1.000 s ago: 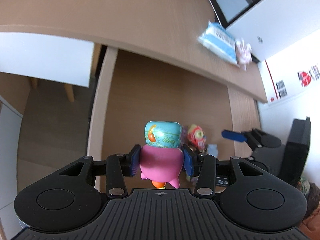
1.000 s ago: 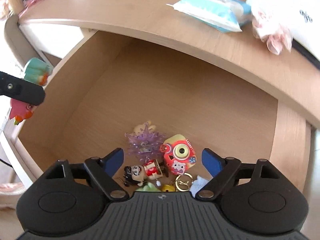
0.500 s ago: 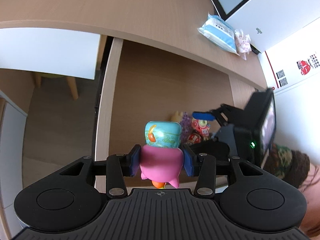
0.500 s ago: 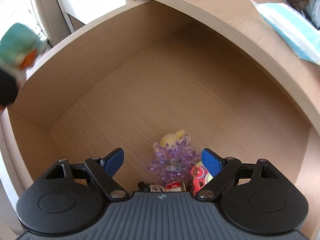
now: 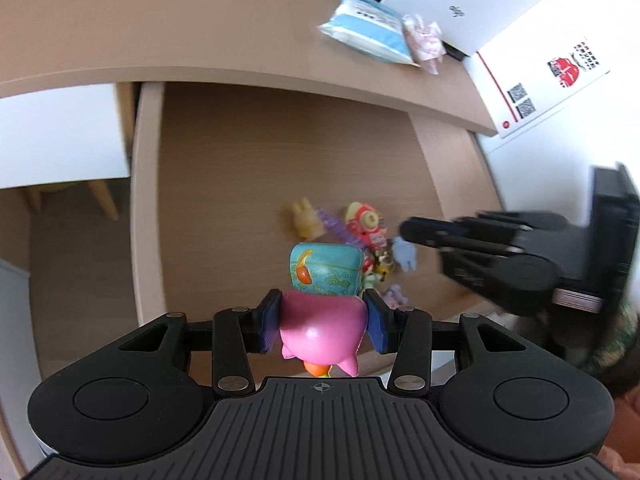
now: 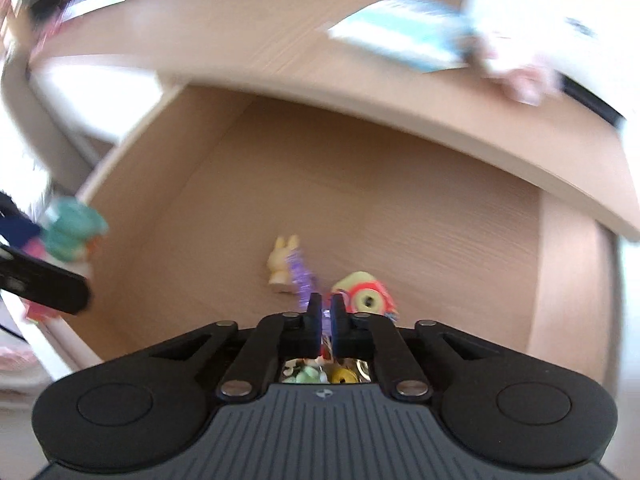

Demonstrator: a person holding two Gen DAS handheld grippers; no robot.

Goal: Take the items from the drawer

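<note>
- The drawer (image 5: 280, 168) stands pulled open, a pale wooden tray.
- A pink-bodied figurine with a teal head (image 5: 324, 304) is upright, clamped at its body.
- Small toys cluster on the floor of the drawer: a yellow rabbit (image 6: 282, 264), a purple spiky piece (image 6: 301, 276), a red-and-yellow toy camera (image 6: 366, 298).

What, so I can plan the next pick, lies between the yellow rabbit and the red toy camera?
A purple spiky toy, between the rabbit and the camera; both wrist views show it.

Blue-white tissue pack (image 5: 368, 28) flat on bench (image 5: 160, 20), pale pink plush trinket (image 5: 426, 42) touching its right end. White box (image 5: 480, 4) behind both. White carton (image 5: 548, 80) with red logo, QR codes at bench's right end.
</note>
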